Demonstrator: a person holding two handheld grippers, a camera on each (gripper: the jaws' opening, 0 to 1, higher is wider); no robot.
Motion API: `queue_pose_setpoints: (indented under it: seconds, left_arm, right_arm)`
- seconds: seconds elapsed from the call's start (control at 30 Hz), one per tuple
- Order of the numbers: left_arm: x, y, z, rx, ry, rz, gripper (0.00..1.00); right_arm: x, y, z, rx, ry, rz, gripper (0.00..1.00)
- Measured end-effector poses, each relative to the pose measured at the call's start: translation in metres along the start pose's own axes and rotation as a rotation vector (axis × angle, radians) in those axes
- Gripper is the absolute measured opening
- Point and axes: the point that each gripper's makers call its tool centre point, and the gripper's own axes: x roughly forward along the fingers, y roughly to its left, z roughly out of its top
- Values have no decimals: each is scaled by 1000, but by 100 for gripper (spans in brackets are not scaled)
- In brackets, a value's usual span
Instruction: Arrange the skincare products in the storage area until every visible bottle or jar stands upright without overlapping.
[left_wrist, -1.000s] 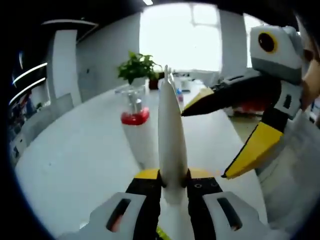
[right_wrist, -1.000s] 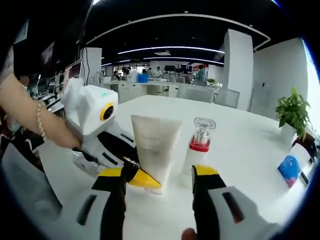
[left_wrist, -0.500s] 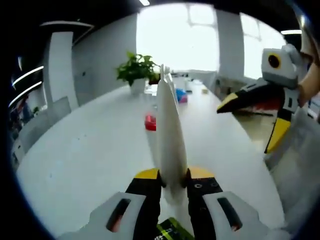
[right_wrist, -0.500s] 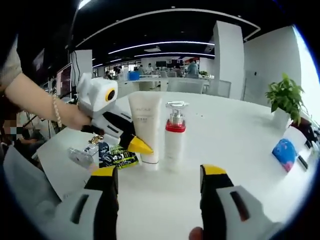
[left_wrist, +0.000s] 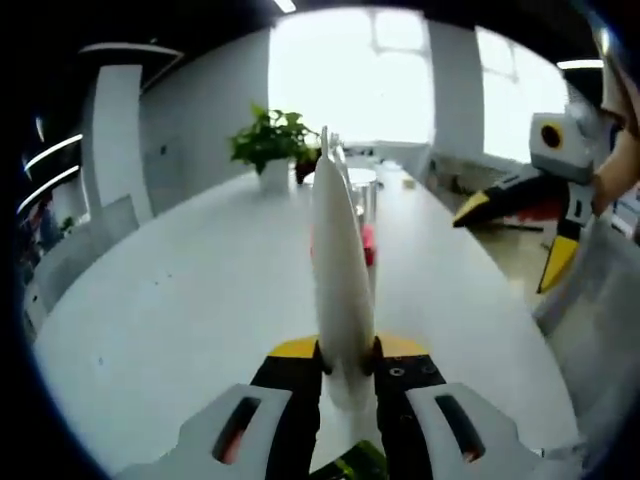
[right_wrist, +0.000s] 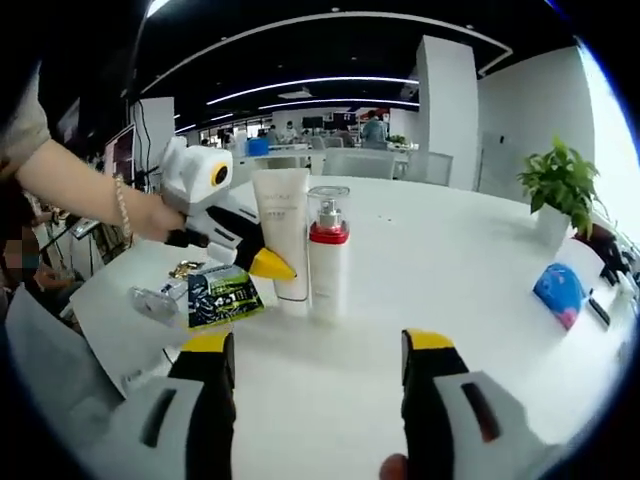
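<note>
Against half a second ago, our right gripper (right_wrist: 318, 350) sits farther back from the products, so the tube (right_wrist: 281, 232) and the pump bottle (right_wrist: 328, 250) look smaller in the right gripper view; in the left gripper view the pump bottle (left_wrist: 364, 215) now shows behind the tube (left_wrist: 342, 285) on its right, where its red band showed on the left before. Our left gripper (left_wrist: 345, 352) has its jaws closed on the lower part of the tube, which stands upright on the white surface (right_wrist: 420, 260); the right jaws are wide apart and hold nothing. We count one tube, one pump bottle with a red collar, touching or just beside each other; one green sachet (right_wrist: 222, 296) lying flat near the tube's base; one blue packet (right_wrist: 560, 293) well apart; two potted plants (right_wrist: 556, 185) at the far edge in the left gripper view, one in the right gripper view.
</note>
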Motion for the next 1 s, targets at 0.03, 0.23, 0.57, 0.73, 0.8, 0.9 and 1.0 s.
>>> queue_pose_setpoints:
  seconds: [0.03, 0.23, 0.57, 0.73, 0.8, 0.9, 1.0]
  left_arm:
    - [0, 0, 0, 0, 1, -1, 16]
    - [1, 0, -1, -10, 19, 6, 17]
    - [-15, 3, -1, -63, 34, 64, 34]
    - [-29, -1, -2, -102, 29, 102, 41]
    - [-36, -5, -5, -115, 34, 120, 44]
    - [-48, -10, -9, -160, 31, 157, 49]
    - [-59, -15, -13, -196, 32, 185, 53]
  right_arm:
    - [0, 1, -1, 4, 1, 0, 68]
    - [-2, 4, -2, 5, 9, 6, 68]
    - [-5, 10, 8, -9, -2, 16, 69]
    - [-7, 19, 12, -7, -14, 37, 70]
    - [-7, 22, 14, -6, -19, 47, 70]
    - [-9, 25, 16, -5, -23, 57, 71]
    - [-11, 27, 17, -3, -29, 67, 72]
